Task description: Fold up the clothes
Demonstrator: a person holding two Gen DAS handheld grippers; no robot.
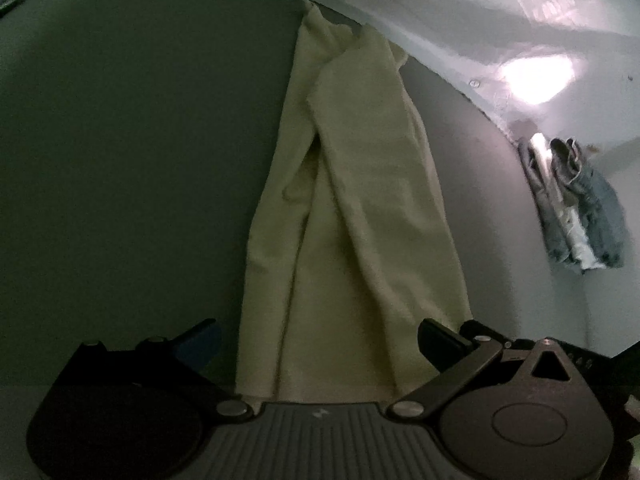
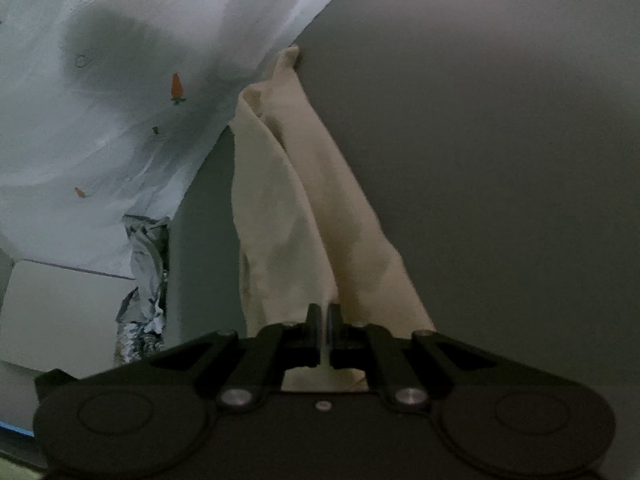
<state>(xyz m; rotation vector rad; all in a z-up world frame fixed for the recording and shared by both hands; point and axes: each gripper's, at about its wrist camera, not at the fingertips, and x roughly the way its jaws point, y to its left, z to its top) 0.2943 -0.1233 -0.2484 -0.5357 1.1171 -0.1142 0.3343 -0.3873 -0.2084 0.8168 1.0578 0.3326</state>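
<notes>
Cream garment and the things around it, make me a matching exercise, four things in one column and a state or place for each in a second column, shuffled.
Things:
1. left hand-held gripper
2. right hand-held gripper
3. cream garment
4. denim clothes

States or places:
A. lying stretched out long on the grey surface
B. shut on cream cloth
C. heaped at the grey surface's edge
D. open, straddling the cloth

Pairs: 1-D, 2-B, 3-A, 4-C

Black gripper (image 2: 324, 316), silver pivot screws (image 2: 236, 396)
</notes>
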